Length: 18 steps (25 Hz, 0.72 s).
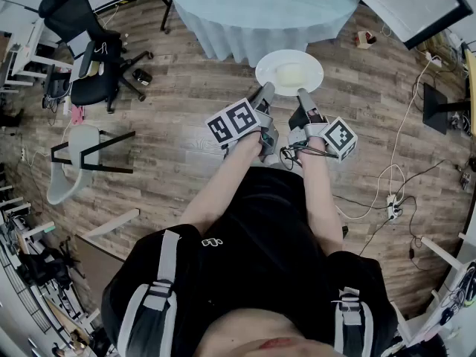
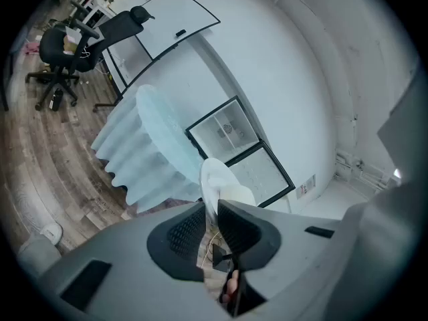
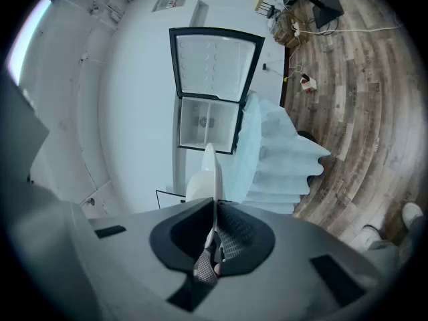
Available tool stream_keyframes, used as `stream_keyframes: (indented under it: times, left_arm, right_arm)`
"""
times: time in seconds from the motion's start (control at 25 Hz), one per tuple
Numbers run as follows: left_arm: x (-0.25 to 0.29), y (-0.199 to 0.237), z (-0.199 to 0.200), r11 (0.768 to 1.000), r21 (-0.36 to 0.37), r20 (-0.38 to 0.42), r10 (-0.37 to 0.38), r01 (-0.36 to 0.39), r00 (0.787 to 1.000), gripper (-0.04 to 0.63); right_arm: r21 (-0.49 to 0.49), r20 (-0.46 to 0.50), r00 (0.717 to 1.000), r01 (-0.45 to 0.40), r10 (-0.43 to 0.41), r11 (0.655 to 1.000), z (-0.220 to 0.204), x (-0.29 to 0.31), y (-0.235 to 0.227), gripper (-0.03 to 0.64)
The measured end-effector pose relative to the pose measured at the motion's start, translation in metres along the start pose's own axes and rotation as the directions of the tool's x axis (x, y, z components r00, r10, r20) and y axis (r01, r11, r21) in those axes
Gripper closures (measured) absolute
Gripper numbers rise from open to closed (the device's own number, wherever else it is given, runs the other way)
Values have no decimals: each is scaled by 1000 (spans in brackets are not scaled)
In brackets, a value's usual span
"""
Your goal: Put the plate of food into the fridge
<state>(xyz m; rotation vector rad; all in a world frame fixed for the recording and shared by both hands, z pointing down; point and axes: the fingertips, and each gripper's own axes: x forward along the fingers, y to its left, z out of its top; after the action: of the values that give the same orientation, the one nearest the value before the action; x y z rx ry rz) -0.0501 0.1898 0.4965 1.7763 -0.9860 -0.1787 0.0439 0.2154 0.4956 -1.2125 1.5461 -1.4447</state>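
Note:
A white plate [image 1: 289, 71] with a pale mound of food [image 1: 291, 74] hangs level above the wooden floor, just in front of me. My left gripper [image 1: 266, 92] is shut on its near left rim and my right gripper [image 1: 303, 95] on its near right rim. In the left gripper view the plate [image 2: 212, 182] stands edge-on between the pads of the left gripper [image 2: 210, 214], with the food [image 2: 241, 196] beyond. In the right gripper view the rim of the plate [image 3: 210, 169] is pinched in the right gripper [image 3: 214, 214]. A black-framed fridge [image 3: 210, 89] stands ahead by the white wall; its white inside shows.
A round table with a pale blue cloth [image 1: 260, 10] stands between me and the fridge [image 2: 237, 149]. A black office chair [image 1: 89, 58] and a white chair [image 1: 78, 162] are at my left. Cables and a power strip [image 1: 392, 207] lie on the floor at my right.

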Motion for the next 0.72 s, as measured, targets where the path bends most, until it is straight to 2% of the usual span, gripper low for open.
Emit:
stream_keyframes:
  times: [0.2,0.36,0.72]
  left_arm:
    - [3,0,-2,1000,5,-8,0,0,1000,537]
    - [7,-5,0,1000,16,-10,-2,2,1000,538]
    - [6,-4,-1,999,40,-4,13,-13,1000,538]
  right_arm:
    - [-3,2,1000,-4,4,1000,3,0,-3,596]
    - [48,5,1000,-18,18,999,6,1,-3,591]
    - [77,-16,998,-53,54,996,2,2,-1,592]
